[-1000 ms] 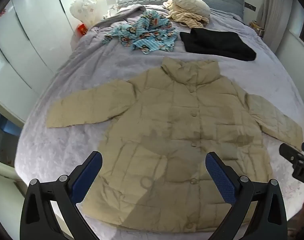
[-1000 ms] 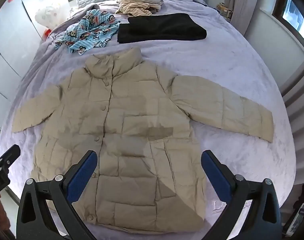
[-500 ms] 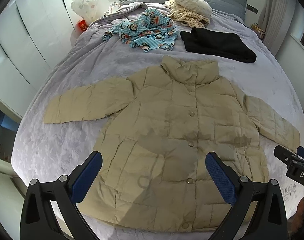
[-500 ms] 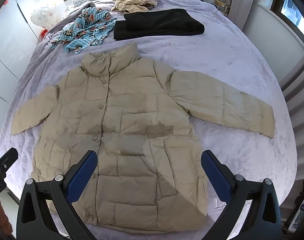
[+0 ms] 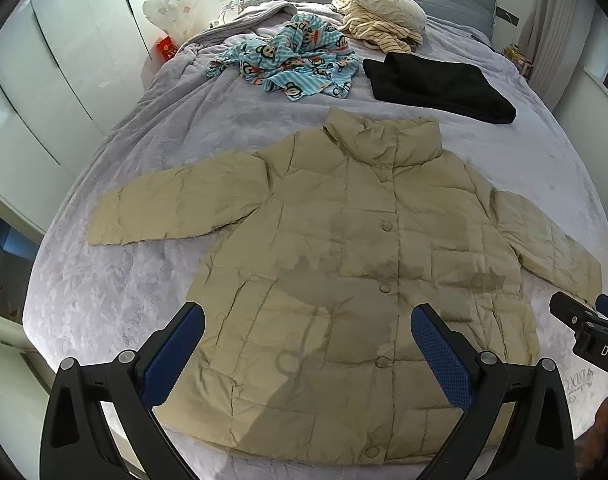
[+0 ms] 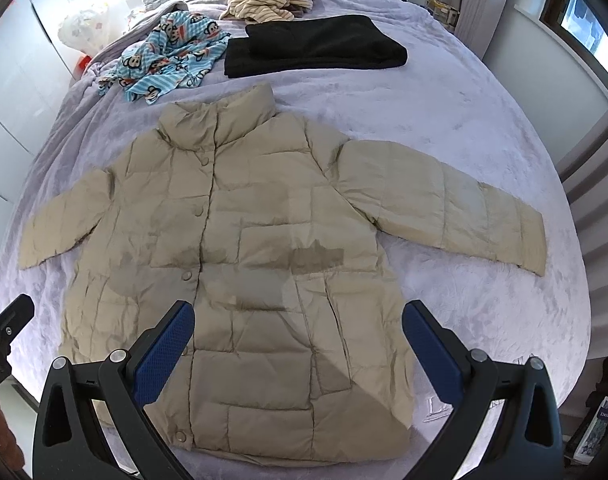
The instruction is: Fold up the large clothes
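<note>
So the jacket (image 5: pixel 367 264) lies flat and buttoned on the bed (image 5: pixel 144 152), sleeves spread toward 9 and 3 o'clock, collar at 12. Nothing is folded yet, I think. The left gripper (image 5: pixel 307 344) and the right gripper (image 6: pixel 298 340) both hang over the hem with jaws wide apart, holding nothing. Next, probably, each must go down to a sleeve and bring it across the chest.

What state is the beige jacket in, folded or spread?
Spread. The beige jacket lies flat, front up on the bed, both sleeves out to the sides, collar toward the headboard, buttons visible down the front. No fold made.
</note>
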A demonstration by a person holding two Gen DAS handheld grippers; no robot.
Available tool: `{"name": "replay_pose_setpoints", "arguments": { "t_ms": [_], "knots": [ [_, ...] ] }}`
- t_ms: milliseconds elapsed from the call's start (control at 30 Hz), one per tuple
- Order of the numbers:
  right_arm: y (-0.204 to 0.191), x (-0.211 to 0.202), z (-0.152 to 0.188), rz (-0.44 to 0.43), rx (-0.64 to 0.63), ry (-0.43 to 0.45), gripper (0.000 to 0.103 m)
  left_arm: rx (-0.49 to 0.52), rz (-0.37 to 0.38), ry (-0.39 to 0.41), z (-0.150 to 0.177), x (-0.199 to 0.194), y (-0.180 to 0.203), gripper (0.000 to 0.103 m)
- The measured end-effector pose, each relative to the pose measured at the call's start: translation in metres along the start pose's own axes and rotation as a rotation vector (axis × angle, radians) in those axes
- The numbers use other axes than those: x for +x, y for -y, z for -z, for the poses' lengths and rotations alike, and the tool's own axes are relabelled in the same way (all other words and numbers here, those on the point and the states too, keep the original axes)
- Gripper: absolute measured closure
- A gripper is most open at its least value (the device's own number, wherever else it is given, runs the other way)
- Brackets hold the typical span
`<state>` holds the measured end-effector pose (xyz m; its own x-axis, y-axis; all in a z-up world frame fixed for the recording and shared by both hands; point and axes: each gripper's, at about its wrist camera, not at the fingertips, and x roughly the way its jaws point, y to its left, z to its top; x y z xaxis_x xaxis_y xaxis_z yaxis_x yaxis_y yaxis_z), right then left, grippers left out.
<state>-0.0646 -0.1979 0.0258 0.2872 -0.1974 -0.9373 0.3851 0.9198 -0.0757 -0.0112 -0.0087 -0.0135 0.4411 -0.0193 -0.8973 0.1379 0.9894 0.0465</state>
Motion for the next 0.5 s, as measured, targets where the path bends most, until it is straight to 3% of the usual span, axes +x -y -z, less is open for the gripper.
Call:
{"name": "replay_pose_setpoints", "arguments": {
  "t_ms": [500],
  "knots": [
    [0.0019, 0.0013, -0.0025, 0.002, 0.008, -0.001, 0.000, -0.001, -0.001, 0.001, 0.0008, 0.0010, 0.0005, 0.000]
  ]
}}
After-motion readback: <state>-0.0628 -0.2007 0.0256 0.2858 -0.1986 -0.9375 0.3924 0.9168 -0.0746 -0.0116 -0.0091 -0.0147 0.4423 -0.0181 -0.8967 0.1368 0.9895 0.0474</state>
